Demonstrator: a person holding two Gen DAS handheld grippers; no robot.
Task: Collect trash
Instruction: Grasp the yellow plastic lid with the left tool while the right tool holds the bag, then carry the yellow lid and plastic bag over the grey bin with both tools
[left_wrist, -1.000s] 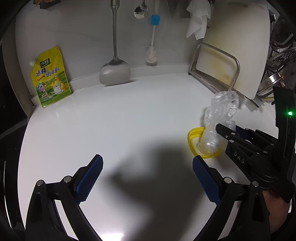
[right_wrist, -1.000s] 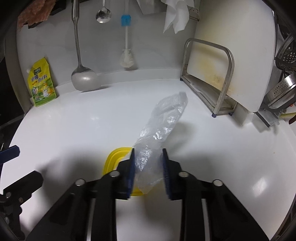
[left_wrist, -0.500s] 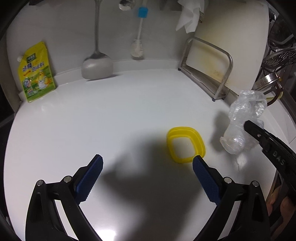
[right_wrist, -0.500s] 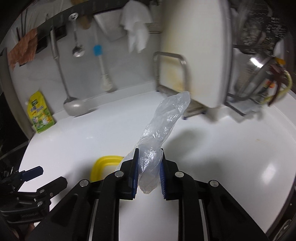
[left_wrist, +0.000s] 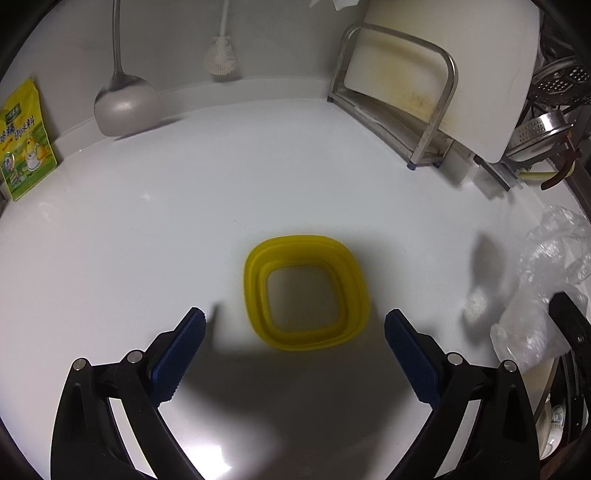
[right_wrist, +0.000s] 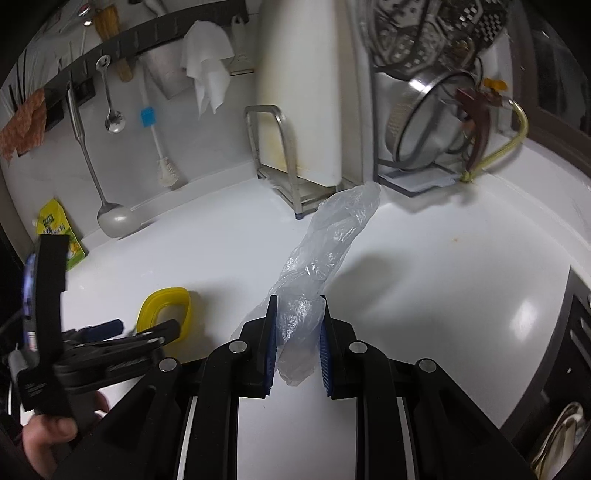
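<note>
My right gripper (right_wrist: 297, 314) is shut on a crumpled clear plastic bag (right_wrist: 328, 243) and holds it up above the white counter. The bag also shows at the right edge of the left wrist view (left_wrist: 546, 291). A yellow square plastic lid ring (left_wrist: 304, 291) lies flat on the counter, just ahead of my open, empty left gripper (left_wrist: 293, 332) and between its fingers. In the right wrist view the ring (right_wrist: 164, 306) is at the lower left, with the left gripper (right_wrist: 122, 332) right by it.
A white cutting board in a metal rack (left_wrist: 424, 96) stands at the back right, with metal strainers (right_wrist: 432, 110) beside it. A ladle (left_wrist: 123, 103), a brush (left_wrist: 221, 59) and a yellow seasoning pouch (left_wrist: 24, 140) stand along the back wall.
My right gripper has lifted the bag and carried it to the right, away from the yellow ring. My left gripper has moved in toward the ring, which now sits between its fingers.
</note>
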